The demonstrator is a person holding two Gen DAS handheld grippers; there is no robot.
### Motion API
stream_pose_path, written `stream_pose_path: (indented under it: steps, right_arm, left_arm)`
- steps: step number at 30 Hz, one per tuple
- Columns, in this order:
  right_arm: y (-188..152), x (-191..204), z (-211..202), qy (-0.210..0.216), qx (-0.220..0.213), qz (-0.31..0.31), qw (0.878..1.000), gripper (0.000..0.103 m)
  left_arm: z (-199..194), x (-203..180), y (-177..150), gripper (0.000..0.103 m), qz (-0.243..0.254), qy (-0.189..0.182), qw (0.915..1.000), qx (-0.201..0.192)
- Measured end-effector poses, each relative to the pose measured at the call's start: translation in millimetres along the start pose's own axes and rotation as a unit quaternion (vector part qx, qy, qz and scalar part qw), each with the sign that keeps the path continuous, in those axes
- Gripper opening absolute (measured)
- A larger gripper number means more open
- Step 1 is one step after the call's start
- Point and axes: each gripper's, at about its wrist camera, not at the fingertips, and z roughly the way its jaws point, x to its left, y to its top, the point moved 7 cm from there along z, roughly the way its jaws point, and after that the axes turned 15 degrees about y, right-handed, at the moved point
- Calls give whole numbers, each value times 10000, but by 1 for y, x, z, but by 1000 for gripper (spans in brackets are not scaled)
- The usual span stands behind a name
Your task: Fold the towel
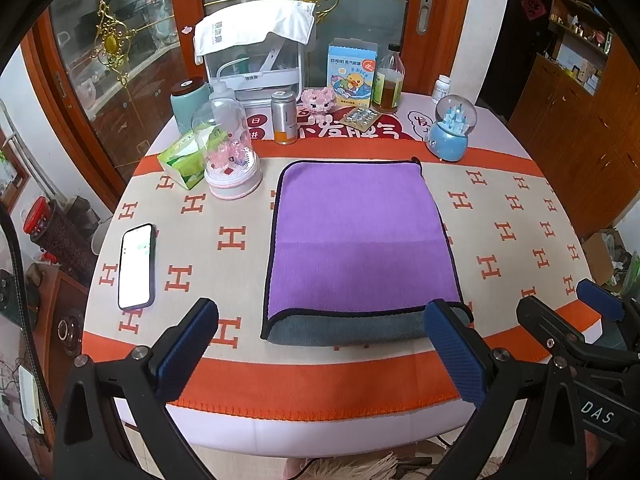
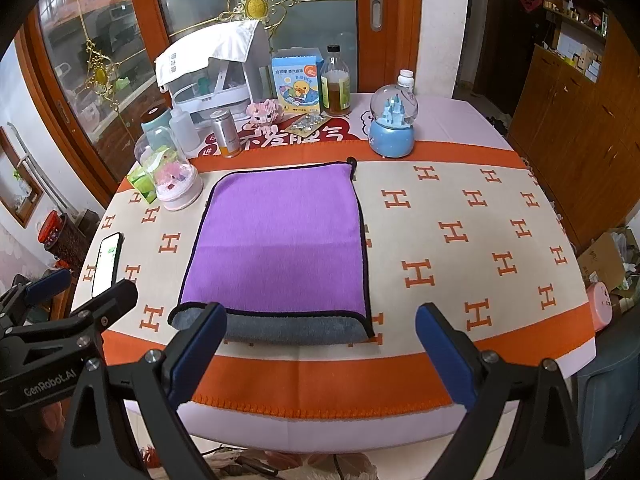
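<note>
A purple towel [image 1: 360,236] with black trim lies folded on the table, its grey underside showing along the near edge [image 1: 348,330]. It also shows in the right wrist view [image 2: 280,240]. My left gripper [image 1: 320,344] is open and empty, hovering above the table's near edge in front of the towel. My right gripper [image 2: 320,344] is open and empty, hovering just right of the towel's near edge. The right gripper also shows at the right of the left wrist view [image 1: 568,308], and the left gripper at the left of the right wrist view [image 2: 80,288].
A phone [image 1: 137,266] lies left of the towel. A domed ornament [image 1: 230,152], tissue pack [image 1: 180,160], can [image 1: 284,118], bottle [image 1: 388,80], snow globe [image 1: 452,128] and white appliance [image 1: 252,56] stand behind it. The orange-bordered cloth [image 1: 312,384] covers the table.
</note>
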Motion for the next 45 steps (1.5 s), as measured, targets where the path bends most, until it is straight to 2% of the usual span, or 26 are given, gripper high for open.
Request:
stream_pose_path:
  steps: [45]
  right_arm:
    - [12, -2, 1, 53, -87, -36, 9999, 96]
  left_arm:
    - [2, 8, 7, 102, -7, -15, 10000, -48]
